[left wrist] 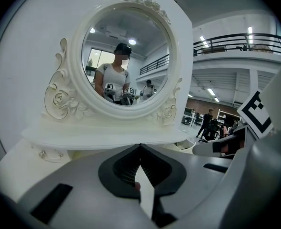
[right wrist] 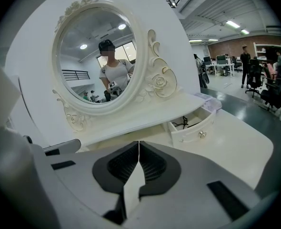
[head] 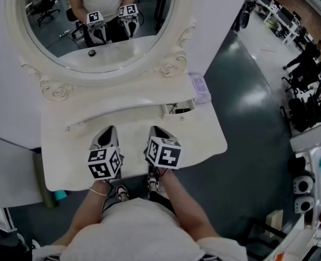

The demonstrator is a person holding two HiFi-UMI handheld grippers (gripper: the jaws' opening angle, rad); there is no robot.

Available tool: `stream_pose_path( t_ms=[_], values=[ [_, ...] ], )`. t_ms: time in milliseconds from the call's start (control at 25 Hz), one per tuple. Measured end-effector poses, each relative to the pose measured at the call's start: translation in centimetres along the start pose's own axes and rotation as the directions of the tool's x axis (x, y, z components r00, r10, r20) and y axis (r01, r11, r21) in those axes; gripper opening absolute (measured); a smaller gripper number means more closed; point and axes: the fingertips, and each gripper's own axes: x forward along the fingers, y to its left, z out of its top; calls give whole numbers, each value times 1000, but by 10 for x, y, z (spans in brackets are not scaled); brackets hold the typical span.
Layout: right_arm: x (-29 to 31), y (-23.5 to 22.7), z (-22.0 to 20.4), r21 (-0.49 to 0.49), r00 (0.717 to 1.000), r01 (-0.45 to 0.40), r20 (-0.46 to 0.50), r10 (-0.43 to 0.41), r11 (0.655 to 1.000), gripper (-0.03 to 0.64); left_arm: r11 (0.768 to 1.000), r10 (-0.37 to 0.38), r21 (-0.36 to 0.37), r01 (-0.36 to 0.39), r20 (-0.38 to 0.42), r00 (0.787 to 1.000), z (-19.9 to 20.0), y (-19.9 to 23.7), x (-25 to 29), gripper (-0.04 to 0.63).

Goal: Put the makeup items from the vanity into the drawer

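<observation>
The left tool (head: 109,130) and right tool (head: 155,129) are shut, empty; the table (head: 204,137) looks bare, the middle-right drawer (head: 167,110) open.

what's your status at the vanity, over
Left tongs and right tongs both shut, empty, above the vanity top. Small drawer open, dark cord inside; lilac box on shelf above. Nothing blocking the drawer.

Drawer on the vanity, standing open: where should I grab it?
Probably by the knob on the front of the drawer, coming straight in from the front, jaws either side. It is the only part that juts from the flat face.
</observation>
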Motion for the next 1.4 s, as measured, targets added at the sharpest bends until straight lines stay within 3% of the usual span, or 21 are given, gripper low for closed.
stream_pose_path(
  t_ms=[360,880,1320,1400],
  values=[
    [8,34,-28,-7,995,-85,-48,84,996,22,998,53,-37,-53,10,999,-12,31,-22,3],
    [35,101,-116,-56,965,-156,-220,140,986,23,966,195,-154,-208,-93,976,-84,142,-77,3],
    [30,143,-184,-103,932,-225,-313,184,969,28,964,170,-181,-195,-144,975,-121,176,-92,3],
    [28,150,-192,-115,924,-242,-331,192,963,67,966,159,-181,-185,-145,976,-123,178,-91,3]
  ],
)
